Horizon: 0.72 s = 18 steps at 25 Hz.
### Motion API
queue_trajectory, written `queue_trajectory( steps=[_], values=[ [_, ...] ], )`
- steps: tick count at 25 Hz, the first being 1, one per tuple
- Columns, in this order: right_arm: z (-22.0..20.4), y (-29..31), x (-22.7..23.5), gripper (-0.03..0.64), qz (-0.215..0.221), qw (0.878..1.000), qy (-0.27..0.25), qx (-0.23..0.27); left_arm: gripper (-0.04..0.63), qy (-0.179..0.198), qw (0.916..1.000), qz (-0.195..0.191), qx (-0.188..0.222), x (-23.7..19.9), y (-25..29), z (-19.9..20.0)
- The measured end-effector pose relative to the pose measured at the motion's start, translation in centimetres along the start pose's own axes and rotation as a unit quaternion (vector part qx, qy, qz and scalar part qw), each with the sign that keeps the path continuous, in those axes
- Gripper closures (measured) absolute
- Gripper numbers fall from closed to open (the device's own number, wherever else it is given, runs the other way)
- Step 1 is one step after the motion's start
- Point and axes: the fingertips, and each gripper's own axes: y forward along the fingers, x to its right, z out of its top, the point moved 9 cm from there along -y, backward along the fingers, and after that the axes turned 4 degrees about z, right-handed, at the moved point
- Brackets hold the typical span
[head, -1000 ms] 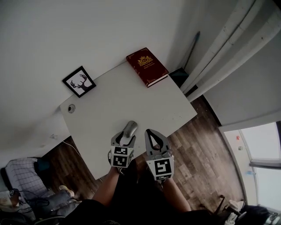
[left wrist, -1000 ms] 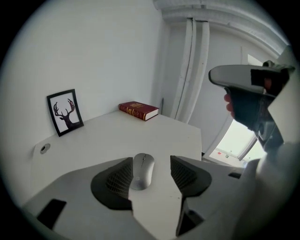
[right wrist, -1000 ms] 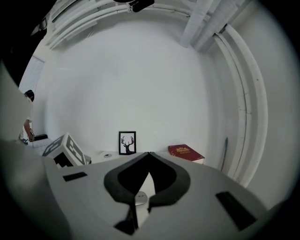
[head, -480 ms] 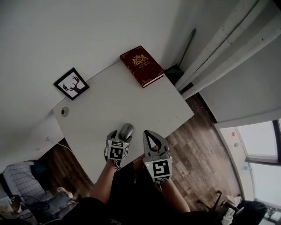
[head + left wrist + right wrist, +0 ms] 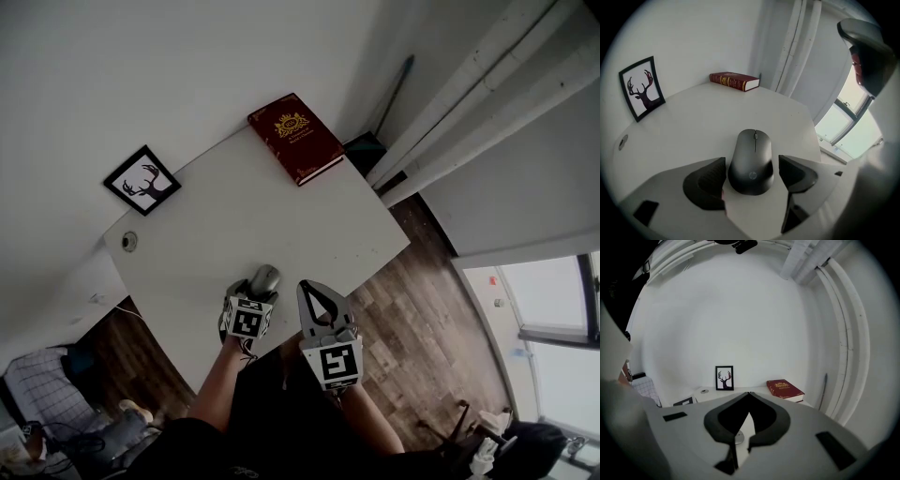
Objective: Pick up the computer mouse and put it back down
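A dark grey computer mouse lies flat on the white table, near its front edge. My left gripper points steeply down over the mouse, one jaw on each side of it. The jaws have just been opening, and the pads stand just apart from the mouse's flanks, so the gripper is open. My right gripper hovers just right of the mouse, shut with nothing in it, and points almost level across the table.
A red book lies at the table's far right corner. A framed deer picture leans on the wall at far left, with a small round cap beside it. Wooden floor lies beyond the right edge.
My left gripper has come down towards the table with the mouse, and its jaws have spread off the mouse's sides. The right gripper has stayed where it was.
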Motion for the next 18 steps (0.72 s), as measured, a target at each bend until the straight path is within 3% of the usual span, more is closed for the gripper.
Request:
queue_trajectory(
  steps=[8,13,18],
  values=[
    [0.64,0.40,0.27,0.597,0.004,1.000,0.003,0.000,0.242,0.041,0.9988,0.028,-0.006,0.81,-0.14,0.17],
    [0.30,0.48,0.17,0.597,0.011,1.000,0.007,0.006,0.291,0.037,0.9988,0.033,0.001,0.59,-0.27,0.04],
    [0.88,0.58,0.17,0.597,0.015,1.000,0.009,0.002,0.296,0.041,0.9987,0.030,-0.005,0.51,-0.30,0.15]
  ],
)
